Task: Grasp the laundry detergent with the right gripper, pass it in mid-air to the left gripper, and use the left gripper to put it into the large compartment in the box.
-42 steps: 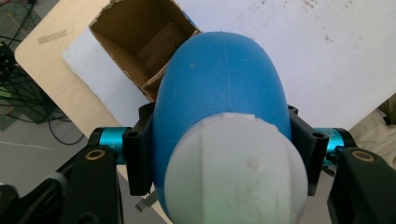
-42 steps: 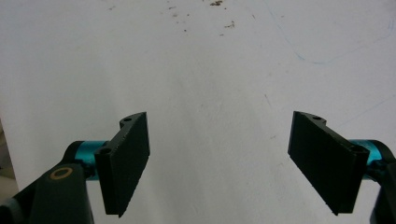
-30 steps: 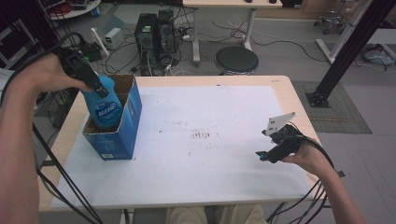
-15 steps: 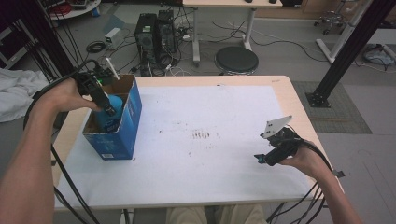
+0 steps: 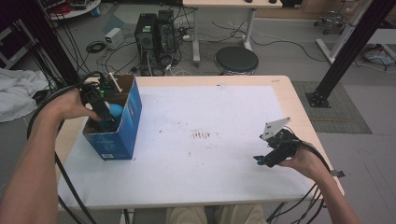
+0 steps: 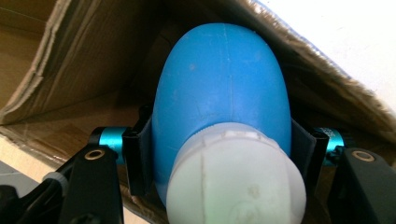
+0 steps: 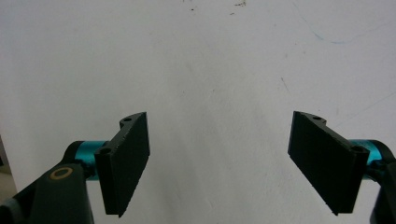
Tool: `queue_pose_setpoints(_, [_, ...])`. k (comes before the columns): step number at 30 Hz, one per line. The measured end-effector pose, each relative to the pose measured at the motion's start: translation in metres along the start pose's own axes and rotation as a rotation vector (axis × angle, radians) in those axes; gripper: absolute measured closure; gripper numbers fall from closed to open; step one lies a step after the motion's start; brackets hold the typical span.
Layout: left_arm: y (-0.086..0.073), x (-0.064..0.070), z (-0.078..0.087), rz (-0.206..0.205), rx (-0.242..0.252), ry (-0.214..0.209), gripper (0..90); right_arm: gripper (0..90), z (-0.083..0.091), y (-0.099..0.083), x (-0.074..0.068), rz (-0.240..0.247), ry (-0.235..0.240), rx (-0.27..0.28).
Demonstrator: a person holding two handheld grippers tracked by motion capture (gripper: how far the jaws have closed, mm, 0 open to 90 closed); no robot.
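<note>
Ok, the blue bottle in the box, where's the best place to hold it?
Stay on the blue bottle at its shoulder just beyond the white cap, coming from above through the open top of the cardboard box. The left gripper already pinches it there; the box walls block side approaches.

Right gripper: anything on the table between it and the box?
No. In the high view, only bare white table with faint marks lies between the right gripper and the box.
</note>
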State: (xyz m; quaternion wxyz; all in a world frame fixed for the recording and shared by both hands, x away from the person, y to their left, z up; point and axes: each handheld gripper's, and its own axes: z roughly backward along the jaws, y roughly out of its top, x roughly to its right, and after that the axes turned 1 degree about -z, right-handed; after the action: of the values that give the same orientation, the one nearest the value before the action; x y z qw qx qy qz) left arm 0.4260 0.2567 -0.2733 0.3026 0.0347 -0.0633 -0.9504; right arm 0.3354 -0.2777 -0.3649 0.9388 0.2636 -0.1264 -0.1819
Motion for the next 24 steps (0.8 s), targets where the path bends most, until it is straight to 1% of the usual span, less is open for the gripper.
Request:
queue_pose_setpoints(1, [-0.0001, 0.0003, -0.0019, -0.009, -0.005, -0.003, 38.1, 20.1, -0.0001, 0.0001, 0.0001, 0.003, -0.001, -0.001])
queue_pose_setpoints(4, [0.0001, 0.0000, -0.0029, -0.020, 0.009, -0.004, 38.0, 20.1, -0.0001, -0.0001, -0.0001, 0.004, -0.003, -0.002])
queue_pose_setpoints(8, [-0.0008, -0.0008, -0.0036, -0.041, 0.008, -0.008, 38.0, 20.1, -0.0006, -0.0005, 0.0003, 0.002, -0.006, -0.002])
queue_pose_setpoints(13, [-0.0013, 0.0012, -0.0038, -0.051, 0.005, 0.000, 37.9, 20.1, -0.0016, -0.0009, -0.0003, 0.000, -0.006, -0.009])
queue_pose_setpoints(24, [-0.0039, 0.0029, -0.0038, -0.029, 0.015, -0.001, 36.7, 20.0, -0.0009, -0.0009, -0.0010, 0.000, -0.011, -0.004])
